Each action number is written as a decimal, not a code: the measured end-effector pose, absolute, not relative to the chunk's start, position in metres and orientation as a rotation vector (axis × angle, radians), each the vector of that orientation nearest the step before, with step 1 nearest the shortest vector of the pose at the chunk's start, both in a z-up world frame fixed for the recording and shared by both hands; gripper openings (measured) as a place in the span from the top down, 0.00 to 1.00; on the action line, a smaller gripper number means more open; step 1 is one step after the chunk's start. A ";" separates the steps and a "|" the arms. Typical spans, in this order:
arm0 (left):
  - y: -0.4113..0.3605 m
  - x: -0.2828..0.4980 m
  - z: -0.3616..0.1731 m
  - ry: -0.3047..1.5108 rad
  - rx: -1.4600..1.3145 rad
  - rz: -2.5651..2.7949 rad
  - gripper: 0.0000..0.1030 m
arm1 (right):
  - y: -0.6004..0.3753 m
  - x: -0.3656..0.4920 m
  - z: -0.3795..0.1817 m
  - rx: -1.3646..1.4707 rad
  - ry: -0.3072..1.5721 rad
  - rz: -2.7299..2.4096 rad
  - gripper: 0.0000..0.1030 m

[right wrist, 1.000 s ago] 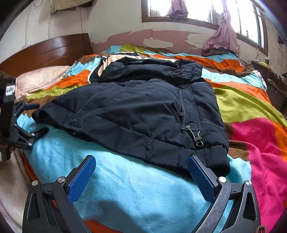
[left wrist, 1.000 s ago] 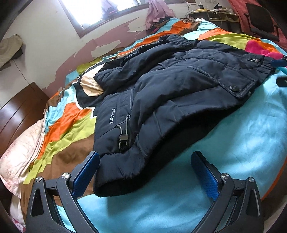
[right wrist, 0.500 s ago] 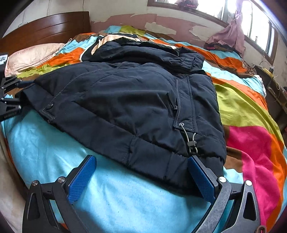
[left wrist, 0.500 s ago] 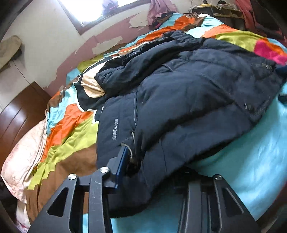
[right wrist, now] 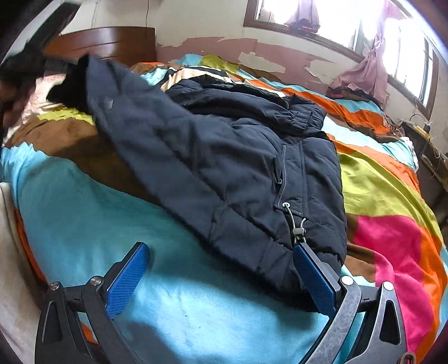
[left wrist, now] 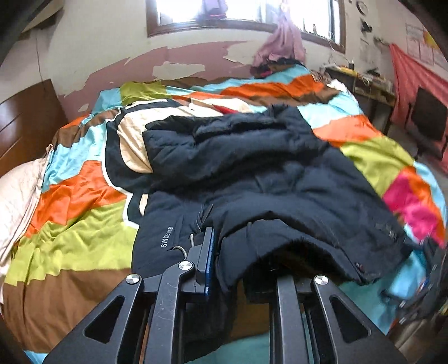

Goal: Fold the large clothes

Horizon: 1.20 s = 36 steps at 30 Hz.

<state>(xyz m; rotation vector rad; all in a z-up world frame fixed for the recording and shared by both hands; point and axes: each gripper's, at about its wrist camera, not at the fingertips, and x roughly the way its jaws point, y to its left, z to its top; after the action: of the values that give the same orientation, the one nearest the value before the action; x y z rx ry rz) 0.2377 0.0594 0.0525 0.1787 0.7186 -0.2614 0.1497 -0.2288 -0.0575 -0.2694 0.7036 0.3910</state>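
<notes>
Lengthwise, navy jacket (right wrist: 224, 156) hood-end toward window, hem in left gripper (left wrist: 238, 266) closing jaws; right gripper (right wrist: 221, 277) agape.

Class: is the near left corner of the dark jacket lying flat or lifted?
Lifted: the left claw is shut on the jacket hem, raised off the bedspread.

Daylight comes through the window (left wrist: 238, 14), which is blown out to white in both views. The bedspread (right wrist: 196, 294) is evenly lit and saturated, with a soft shadow under the lifted jacket (left wrist: 266, 182). Fisheye bending darkens the corners. Motion blur smears the left view's right edge and the right view's upper left.
</notes>
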 end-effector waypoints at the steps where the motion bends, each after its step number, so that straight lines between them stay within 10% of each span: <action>1: 0.057 0.240 0.058 0.713 0.179 -0.260 0.87 | -0.228 0.150 -0.059 -0.279 0.700 0.377 0.00; 12: 0.058 0.251 0.069 0.647 0.112 -0.253 0.89 | -0.242 0.182 -0.041 -0.321 0.585 0.111 0.01; 20: 0.069 0.244 0.069 0.612 0.105 -0.235 0.89 | -0.245 0.188 0.000 -0.289 0.481 0.169 0.70; 36: 0.083 0.171 0.045 0.452 0.046 -0.188 0.92 | -0.256 0.162 0.030 -0.058 0.384 0.218 0.90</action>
<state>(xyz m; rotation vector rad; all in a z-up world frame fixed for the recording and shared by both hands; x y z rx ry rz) 0.1707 0.0832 0.0447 0.0461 0.4522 -0.1883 0.1619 -0.2556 0.0301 -0.0581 0.3836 0.2179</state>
